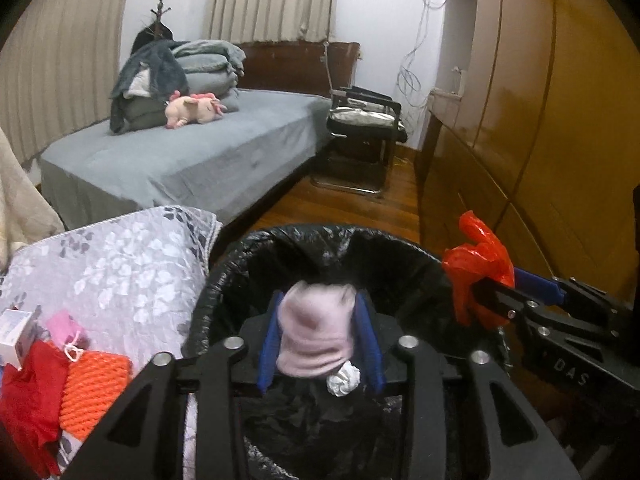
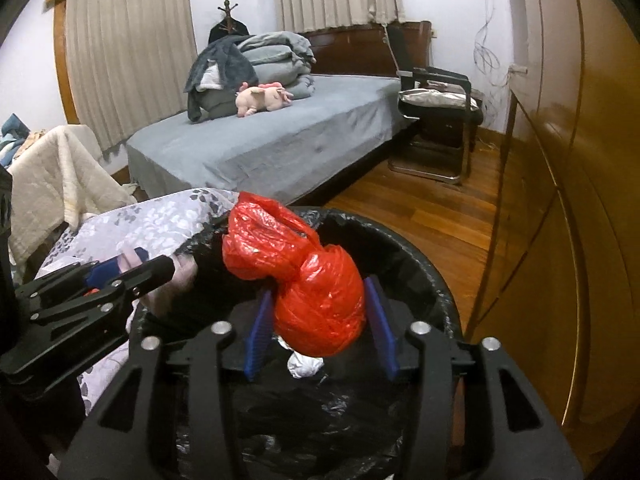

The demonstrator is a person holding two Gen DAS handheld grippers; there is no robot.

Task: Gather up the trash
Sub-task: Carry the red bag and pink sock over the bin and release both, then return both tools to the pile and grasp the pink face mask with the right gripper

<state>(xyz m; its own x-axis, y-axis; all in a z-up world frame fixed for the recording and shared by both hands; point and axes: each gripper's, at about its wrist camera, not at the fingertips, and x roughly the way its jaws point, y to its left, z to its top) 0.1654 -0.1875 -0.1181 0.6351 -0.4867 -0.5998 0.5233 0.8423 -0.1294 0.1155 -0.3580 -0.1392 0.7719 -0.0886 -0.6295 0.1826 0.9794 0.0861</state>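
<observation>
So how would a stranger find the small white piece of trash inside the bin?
Start at the round bin with the black liner beside the flowered bedcover. Look down inside, just beneath the red plastic bag. The crumpled white paper ball is the only pale thing against the black liner.

The pale pink bundle (image 1: 316, 328) is smeared with blur, and the bin (image 1: 224, 280) bottom's mostly hidden behind the left gripper (image 1: 320, 344).

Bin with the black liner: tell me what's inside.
Inside the bin, a crumpled white paper ball lies on the black liner. The tools and their loads hide the rest.
</observation>
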